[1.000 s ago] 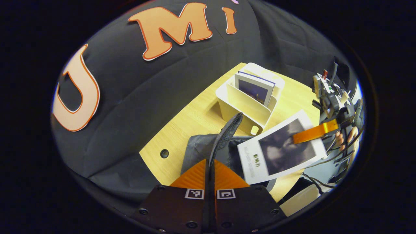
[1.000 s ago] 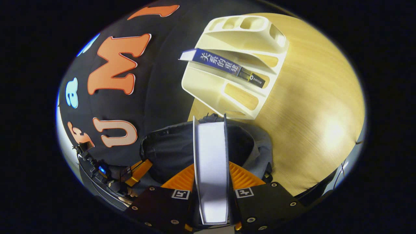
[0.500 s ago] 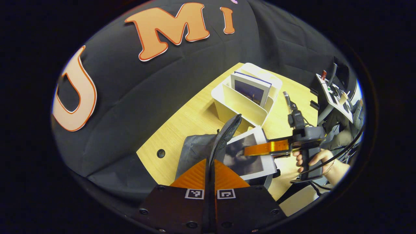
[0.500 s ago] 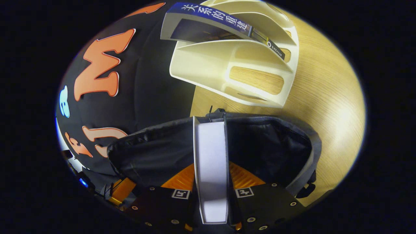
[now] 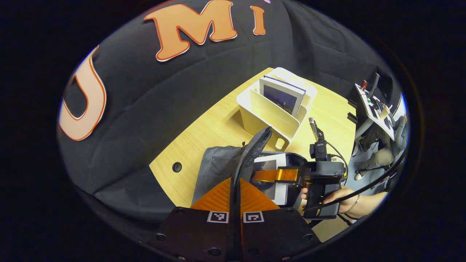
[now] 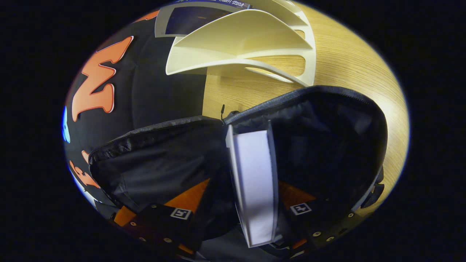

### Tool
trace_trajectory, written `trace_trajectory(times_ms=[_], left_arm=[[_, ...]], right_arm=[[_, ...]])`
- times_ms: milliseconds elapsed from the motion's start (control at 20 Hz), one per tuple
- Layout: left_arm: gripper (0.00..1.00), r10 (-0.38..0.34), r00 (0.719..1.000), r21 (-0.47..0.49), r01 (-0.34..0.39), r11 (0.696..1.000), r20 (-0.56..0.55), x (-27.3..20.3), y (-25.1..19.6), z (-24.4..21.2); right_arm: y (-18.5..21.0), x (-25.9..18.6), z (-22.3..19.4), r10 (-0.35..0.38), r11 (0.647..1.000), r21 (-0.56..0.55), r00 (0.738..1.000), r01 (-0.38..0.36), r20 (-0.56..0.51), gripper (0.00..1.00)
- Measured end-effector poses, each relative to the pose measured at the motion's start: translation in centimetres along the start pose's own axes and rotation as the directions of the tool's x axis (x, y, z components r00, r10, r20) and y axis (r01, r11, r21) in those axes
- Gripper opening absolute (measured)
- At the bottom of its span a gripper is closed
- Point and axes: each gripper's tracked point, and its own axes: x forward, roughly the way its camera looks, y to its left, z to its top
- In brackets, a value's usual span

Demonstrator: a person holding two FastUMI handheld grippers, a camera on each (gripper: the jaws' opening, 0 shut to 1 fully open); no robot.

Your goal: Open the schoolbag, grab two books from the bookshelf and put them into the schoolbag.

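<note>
Pinching the schoolbag's [image 5: 222,165] raised zipper edge, the left gripper [image 5: 235,189] stands pressed together. The right gripper [image 6: 240,203] has spread off its book [image 6: 255,182] (page edges facing up) inside the bag; another book [image 5: 282,96] sits in the cream bookshelf [image 5: 269,116] on the wooden table [image 5: 214,131].

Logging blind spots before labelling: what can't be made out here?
- Schoolbag bottom: right gripper view, too dark.
- White book cover: left gripper view, partly behind right gripper and bag flap.
- Shelved book: right gripper view, cut by top edge, behind bookshelf.
</note>
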Motion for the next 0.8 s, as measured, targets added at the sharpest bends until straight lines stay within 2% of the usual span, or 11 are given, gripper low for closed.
trace_trajectory(times_ms=[50,350,600,800], left_arm=[[0.01,-0.004,1.000,-0.010,0.004,1.000,0.002,0.0,0.1,-0.1],[0.00,-0.018,1.000,-0.038,0.018,0.999,-0.001,0.2,-0.1,-1.7],[0.01,-0.043,0.999,-0.058,0.043,0.997,-0.002,0.5,-1.3,-2.7],[0.00,-0.051,0.999,-0.060,0.051,0.997,0.004,0.6,-2.4,-3.2]], right_arm=[[-0.3,-0.6,0.2,-0.019,1.000,-0.006,1.000,0.019,0.000,0.98],[-1.6,-4.6,1.6,-0.132,0.984,-0.118,0.991,0.131,0.002,1.00],[-0.4,-8.9,4.9,-0.132,0.970,-0.204,0.991,0.136,0.030,0.98],[1.0,-13.4,8.1,-0.140,0.946,-0.278,0.984,0.166,0.111,0.98]])
